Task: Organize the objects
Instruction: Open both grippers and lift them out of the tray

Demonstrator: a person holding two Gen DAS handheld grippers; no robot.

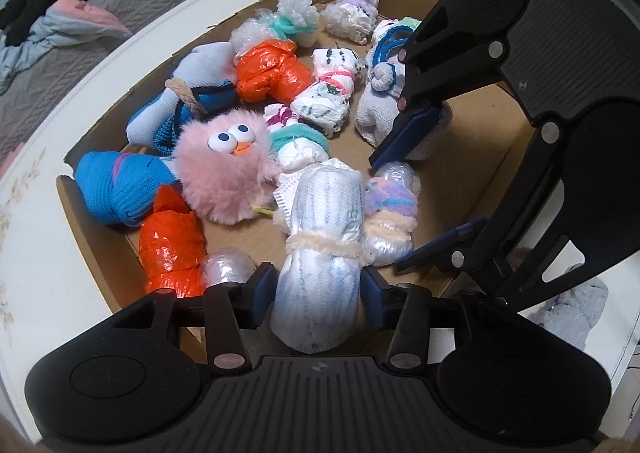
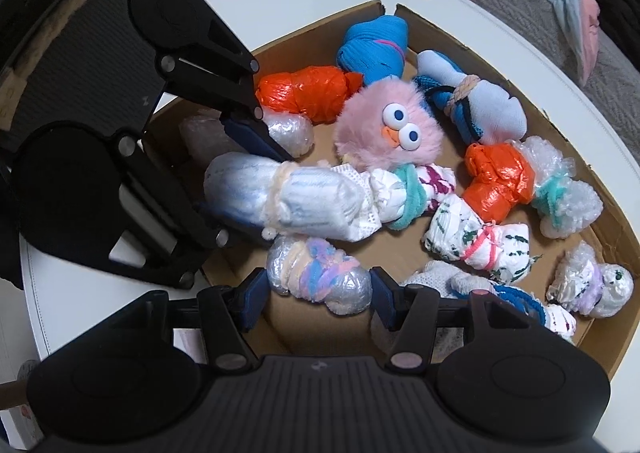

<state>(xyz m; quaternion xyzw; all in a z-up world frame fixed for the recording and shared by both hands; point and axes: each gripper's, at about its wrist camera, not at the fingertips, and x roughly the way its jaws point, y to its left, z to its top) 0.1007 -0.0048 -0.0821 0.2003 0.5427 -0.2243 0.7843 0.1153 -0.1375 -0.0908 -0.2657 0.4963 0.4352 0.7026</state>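
- Cardboard box (image 1: pixel 480 157) – shallow and brown, on a white table (image 1: pixel 48 237), full of small wrapped bundles.
- White roll (image 1: pixel 320 229) with faint blue stripes, tied round the middle with a cream fuzzy cord; it lies in the near part of the box, one end toward the left gripper (image 1: pixel 318 293).
- Left gripper: its blue pads sit on either side of the roll's near end. The right pad looks to be at the roll's surface and the left pad close beside it; I cannot tell whether they press on it. No earlier view is at hand, so only this stance is told.
- Pastel bundle (image 2: pixel 316 279) – clear plastic wound with pink, blue and cream fuzzy cord, just beside the white roll, in the near corner of the box.
- Right gripper (image 2: pixel 316 295): fingers apart with the pastel bundle between them. The right pad touches the bundle's rounded end; the left pad stands at its other end. A firm clamp cannot be made out.
- Pink fluffy toy (image 1: pixel 228 173) with two big eyes and an orange beak sits mid-box, touching the white roll's far end.
- Around it lie two orange plastic bundles (image 1: pixel 272 71), blue sock bundles (image 1: pixel 120 185) and several white wrapped ones.
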